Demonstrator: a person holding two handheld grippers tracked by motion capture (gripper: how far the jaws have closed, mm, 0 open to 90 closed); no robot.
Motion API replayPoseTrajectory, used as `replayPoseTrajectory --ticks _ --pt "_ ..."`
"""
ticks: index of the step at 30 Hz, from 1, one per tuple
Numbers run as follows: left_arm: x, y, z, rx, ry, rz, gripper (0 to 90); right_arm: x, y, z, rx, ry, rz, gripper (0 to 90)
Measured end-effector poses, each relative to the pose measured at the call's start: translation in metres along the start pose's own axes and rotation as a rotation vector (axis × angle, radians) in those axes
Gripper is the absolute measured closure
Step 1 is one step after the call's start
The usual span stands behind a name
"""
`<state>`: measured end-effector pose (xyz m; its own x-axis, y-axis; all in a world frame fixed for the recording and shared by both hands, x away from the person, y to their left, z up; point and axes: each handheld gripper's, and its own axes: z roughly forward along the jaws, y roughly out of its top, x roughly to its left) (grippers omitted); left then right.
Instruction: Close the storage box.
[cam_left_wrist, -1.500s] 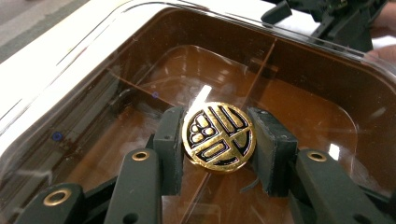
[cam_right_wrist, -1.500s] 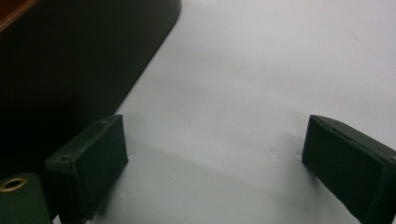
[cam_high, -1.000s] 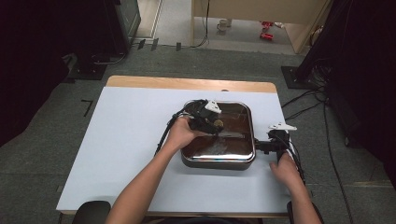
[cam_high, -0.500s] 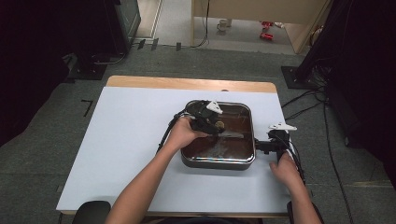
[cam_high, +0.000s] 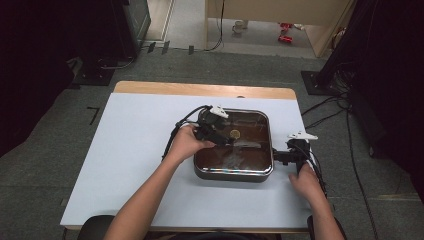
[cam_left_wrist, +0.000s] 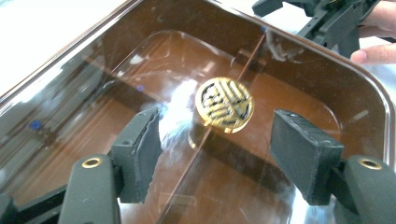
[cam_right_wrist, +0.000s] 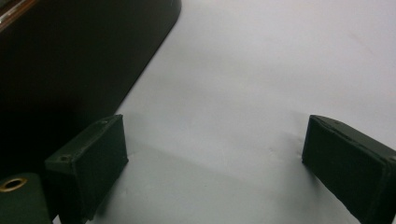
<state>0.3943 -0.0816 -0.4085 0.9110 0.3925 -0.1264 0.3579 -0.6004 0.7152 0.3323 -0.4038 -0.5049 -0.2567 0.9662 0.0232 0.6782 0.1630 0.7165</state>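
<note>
A square dark pan (cam_high: 232, 175) sits right of the table's middle under a clear glass lid (cam_left_wrist: 140, 70) with a round gold knob (cam_high: 234, 134) (cam_left_wrist: 224, 103). My left gripper (cam_high: 225, 137) (cam_left_wrist: 219, 154) hovers over the lid, open. Its jaws have just been opening and stand either side of the knob without touching it; the pads (cam_left_wrist: 140, 154) are bare. My right gripper (cam_high: 280, 156) (cam_right_wrist: 215, 163) rests open on the white table next to the pan's right wall (cam_right_wrist: 70, 60), with nothing between its fingers.
The white tabletop (cam_high: 135, 150) stretches wide to the left of the pan, with a wooden strip (cam_high: 200, 90) along its far edge. Cables (cam_high: 172, 140) trail from both grippers. Dark stands and wires crowd the floor beyond.
My left gripper's jaws have parted and let go of the gold knob. The lid lies on the pan. My right hand has kept still.
</note>
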Motion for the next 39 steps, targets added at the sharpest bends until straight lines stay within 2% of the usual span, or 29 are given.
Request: replayPoseTrajectory --ticks 6,9,17,24,28,30,34,38,39 --pt "-0.001 -0.005 -0.018 -0.024 0.038 -0.011 31.3 0.000 0.000 0.000 -0.001 0.000 0.000 6.0" --pt "0.000 -0.007 -0.021 -0.031 0.037 -0.025 30.9 0.000 0.000 0.000 -0.001 0.000 0.002 6.0" --pt "0.004 -0.018 -0.040 -0.024 0.109 -0.044 29.8 0.000 0.000 0.000 -0.002 0.000 -0.001 6.0" --pt "0.005 -0.034 -0.059 -0.059 0.153 -0.083 29.7 0.000 0.000 0.000 -0.001 0.000 0.000 5.9" --pt "0.003 -0.043 -0.067 -0.073 0.149 -0.100 28.4 0.000 0.000 0.000 0.000 -0.001 0.001 6.0" --pt "0.004 -0.045 -0.069 -0.068 0.154 -0.099 27.7 0.000 0.000 0.000 0.000 -0.001 0.001 6.0" --pt "0.005 -0.054 -0.076 -0.073 0.160 -0.132 26.2 0.000 0.000 0.000 0.000 -0.001 0.000 6.0" --pt "0.005 -0.069 -0.084 -0.068 0.204 -0.141 25.8 0.000 0.000 0.000 -0.001 -0.001 0.001 6.0" --pt "0.005 -0.069 -0.084 -0.068 0.204 -0.141 25.8 0.000 0.000 0.000 -0.001 -0.001 0.001 6.0"
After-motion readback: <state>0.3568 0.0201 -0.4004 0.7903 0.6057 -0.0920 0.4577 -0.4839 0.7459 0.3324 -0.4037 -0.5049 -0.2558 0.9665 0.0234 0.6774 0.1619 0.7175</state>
